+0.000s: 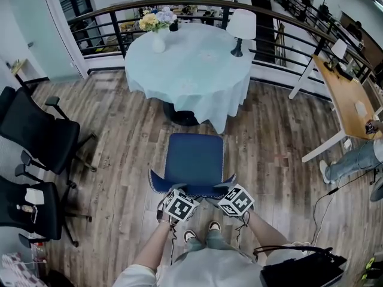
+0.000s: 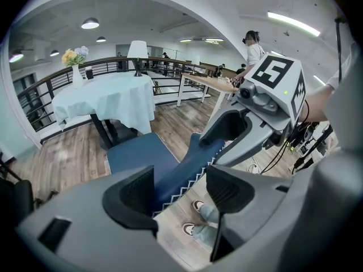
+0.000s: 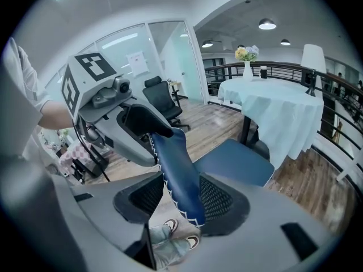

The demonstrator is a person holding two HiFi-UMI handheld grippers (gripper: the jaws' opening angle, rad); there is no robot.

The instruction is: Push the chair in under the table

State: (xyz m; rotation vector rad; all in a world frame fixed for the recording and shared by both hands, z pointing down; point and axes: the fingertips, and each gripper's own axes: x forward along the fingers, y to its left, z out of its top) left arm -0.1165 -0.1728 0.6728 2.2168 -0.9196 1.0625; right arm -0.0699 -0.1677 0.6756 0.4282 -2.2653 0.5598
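2 grippers straddle the top edge of the chair point(image 1: 194, 157) backrest. I read the left gripper point(image 2: 181, 188) as spread wide, with the backrest against one pad and floor showing beside the other. The right gripper point(image 3: 178, 200) is spread the same way, not clamped. The chair is blue, with a flat padded seat and white zigzag stitching along the backrest edge. It stands on the plank floor point(image 1: 119, 142) just short of the round, cloth-covered table point(image 1: 179, 70), its seat pointing at it.
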